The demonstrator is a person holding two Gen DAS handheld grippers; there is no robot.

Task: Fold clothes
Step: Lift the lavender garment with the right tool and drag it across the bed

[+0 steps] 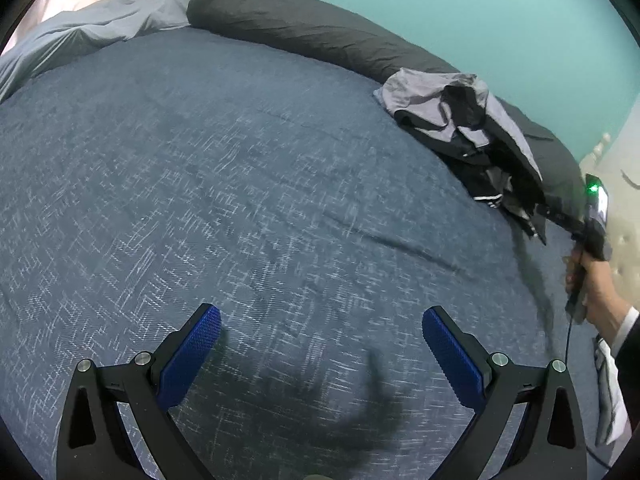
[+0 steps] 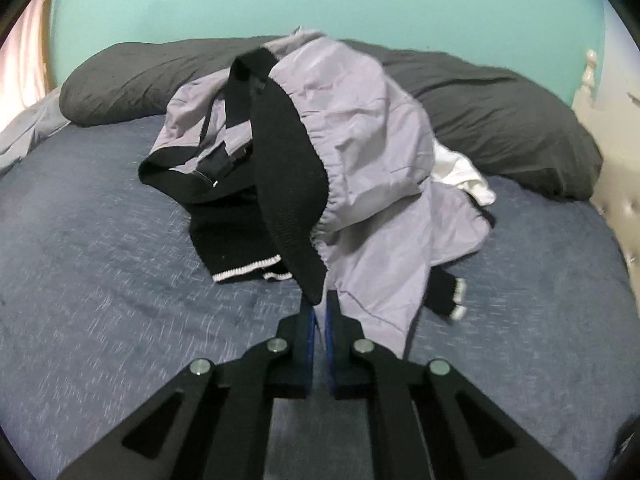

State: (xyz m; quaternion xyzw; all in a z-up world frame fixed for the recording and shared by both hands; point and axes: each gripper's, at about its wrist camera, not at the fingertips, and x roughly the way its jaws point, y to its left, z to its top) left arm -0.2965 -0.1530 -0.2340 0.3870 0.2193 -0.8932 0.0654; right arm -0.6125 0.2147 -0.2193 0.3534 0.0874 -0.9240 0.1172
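The lilac jacket's black ribbed hem [image 2: 292, 184] is pinched by the closed right gripper [image 2: 319, 312], the garment stretching ahead; the left gripper [image 1: 322, 344] is held open, well apart.

Teal wall [image 2: 320, 0], blue-covered bed [image 1: 200, 180]

My bedspread [image 1: 224, 184] is dark blue, flecked all over with pale crosshatch threads. The long pillow [image 1: 304, 28] is charcoal grey, the wall [image 2: 320, 0] behind it flat turquoise. The jacket [image 2: 360, 128] is lilac-grey with a black ribbed band, the black knit [image 2: 224, 236] under it edged in white stripes. My left gripper's pads [image 1: 192, 356] are bright blue on black arms.
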